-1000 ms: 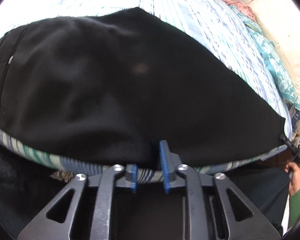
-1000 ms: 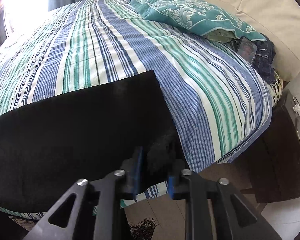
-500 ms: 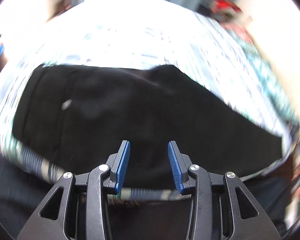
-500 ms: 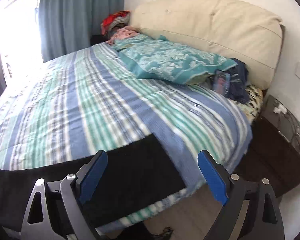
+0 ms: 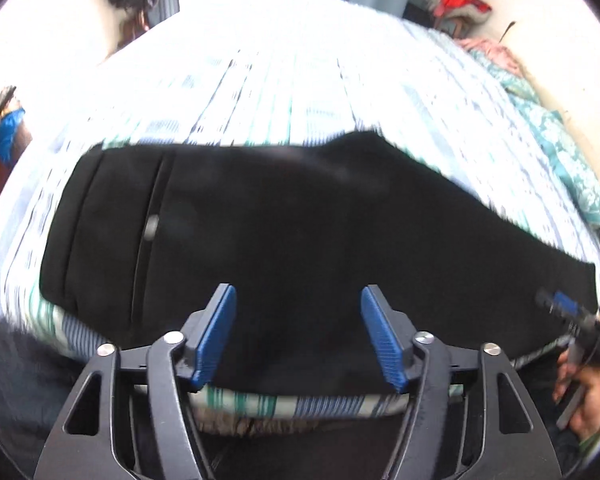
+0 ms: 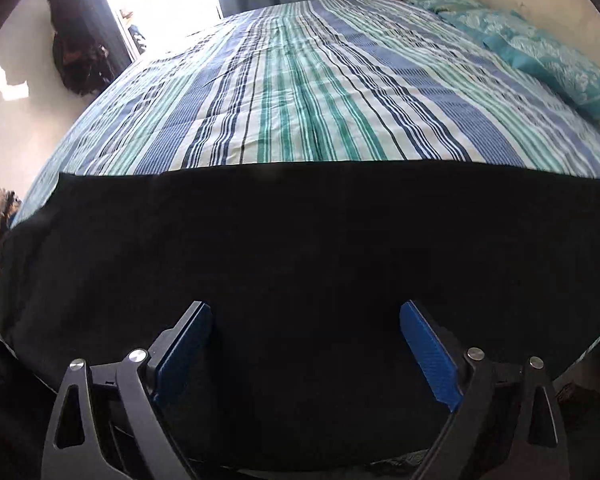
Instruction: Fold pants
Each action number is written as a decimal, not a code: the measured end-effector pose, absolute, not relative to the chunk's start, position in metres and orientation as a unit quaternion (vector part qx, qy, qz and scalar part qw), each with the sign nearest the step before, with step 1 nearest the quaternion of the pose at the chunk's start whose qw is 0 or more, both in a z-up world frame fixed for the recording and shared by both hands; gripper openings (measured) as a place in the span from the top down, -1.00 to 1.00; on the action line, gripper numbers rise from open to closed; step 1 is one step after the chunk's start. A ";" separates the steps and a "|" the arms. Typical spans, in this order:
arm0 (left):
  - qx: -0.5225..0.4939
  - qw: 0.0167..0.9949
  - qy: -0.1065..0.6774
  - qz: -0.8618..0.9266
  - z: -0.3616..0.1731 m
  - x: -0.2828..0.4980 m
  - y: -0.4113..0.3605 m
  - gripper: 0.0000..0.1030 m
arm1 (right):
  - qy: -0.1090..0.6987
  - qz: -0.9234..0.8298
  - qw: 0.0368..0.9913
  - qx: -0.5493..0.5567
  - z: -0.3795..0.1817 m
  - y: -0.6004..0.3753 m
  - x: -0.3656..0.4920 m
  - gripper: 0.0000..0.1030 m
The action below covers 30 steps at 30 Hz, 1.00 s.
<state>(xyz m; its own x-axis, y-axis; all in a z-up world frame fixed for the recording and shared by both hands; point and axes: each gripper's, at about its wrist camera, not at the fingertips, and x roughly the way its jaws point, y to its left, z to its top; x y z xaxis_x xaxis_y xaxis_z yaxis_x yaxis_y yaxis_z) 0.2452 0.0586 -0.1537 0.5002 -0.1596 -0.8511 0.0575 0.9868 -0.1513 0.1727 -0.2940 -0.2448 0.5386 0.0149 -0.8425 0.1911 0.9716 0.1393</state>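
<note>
Black pants (image 5: pixel 300 224) lie flat along the near edge of a striped bed (image 5: pixel 284 92), waistband and pocket seam at the left, legs running to the right. They fill the lower half of the right wrist view (image 6: pixel 300 248). My left gripper (image 5: pixel 298 334) is open and empty, above the pants' near edge. My right gripper (image 6: pixel 304 354) is open wide and empty over the black cloth. The right gripper also shows at the far right of the left wrist view (image 5: pixel 560 304), by the leg end.
The striped blue, green and white bedsheet (image 6: pixel 300 92) stretches beyond the pants. A teal patterned pillow (image 6: pixel 548 60) lies at the right. Curtains and a bright window stand at the back. A pile of clothes (image 5: pixel 460 4) sits at the far right corner.
Both grippers were shut on the pants' near edge, then let go and opened. They have pulled back, and the right gripper has turned left to face the pants.
</note>
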 end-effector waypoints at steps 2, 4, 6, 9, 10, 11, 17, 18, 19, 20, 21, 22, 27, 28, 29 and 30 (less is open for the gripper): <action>-0.043 0.876 0.476 -0.066 -0.154 0.271 0.052 -0.46 | 0.484 -0.049 0.868 0.098 -0.249 -0.292 0.174 -1.00; -0.028 0.879 0.474 -0.041 -0.169 0.292 0.056 -0.47 | 0.478 -0.051 0.872 0.094 -0.251 -0.293 0.173 -1.00; -0.019 0.868 0.496 0.014 -0.191 0.312 0.065 -0.46 | 0.474 -0.053 0.873 0.101 -0.251 -0.295 0.173 -1.00; -0.029 0.872 0.488 0.014 -0.219 0.305 0.076 -0.49 | 0.468 -0.054 0.877 0.100 -0.251 -0.294 0.171 -1.00; -0.006 0.879 0.476 0.013 -0.220 0.302 0.071 -0.50 | 0.466 -0.054 0.878 0.095 -0.251 -0.293 0.171 -1.00; 0.018 0.882 0.470 0.015 -0.221 0.299 0.066 -0.51 | 0.465 -0.054 0.879 0.090 -0.251 -0.290 0.170 -1.00; 0.013 0.885 0.466 0.010 -0.227 0.301 0.075 -0.52 | 0.465 -0.057 0.879 0.084 -0.252 -0.289 0.171 -1.00; 0.016 0.886 0.464 0.009 -0.229 0.291 0.073 -0.52 | 0.465 -0.060 0.880 0.082 -0.253 -0.288 0.171 -1.00; 0.016 0.886 0.464 0.008 -0.230 0.284 0.070 -0.52 | 0.464 -0.063 0.880 0.079 -0.253 -0.287 0.171 -1.00; 0.016 0.886 0.464 0.008 -0.230 0.285 0.070 -0.52 | 0.463 -0.066 0.881 0.076 -0.253 -0.286 0.171 -1.00; 0.018 0.886 0.464 0.009 -0.231 0.284 0.069 -0.52 | 0.462 -0.069 0.881 0.073 -0.254 -0.284 0.171 -1.00; 0.020 0.886 0.463 0.009 -0.230 0.280 0.069 -0.52 | 0.461 -0.071 0.882 0.072 -0.254 -0.283 0.171 -1.00; 0.027 0.886 0.462 0.012 -0.231 0.279 0.067 -0.53 | 0.455 -0.074 0.885 0.068 -0.256 -0.282 0.169 -1.00; 0.027 0.886 0.463 0.012 -0.231 0.279 0.067 -0.53 | 0.455 -0.075 0.885 0.066 -0.256 -0.281 0.169 -1.00; 0.028 0.885 0.464 0.012 -0.231 0.279 0.067 -0.53 | 0.455 -0.076 0.885 0.065 -0.256 -0.281 0.169 -1.00; 0.029 0.885 0.465 0.012 -0.231 0.280 0.068 -0.53 | 0.455 -0.077 0.885 0.063 -0.256 -0.280 0.169 -1.00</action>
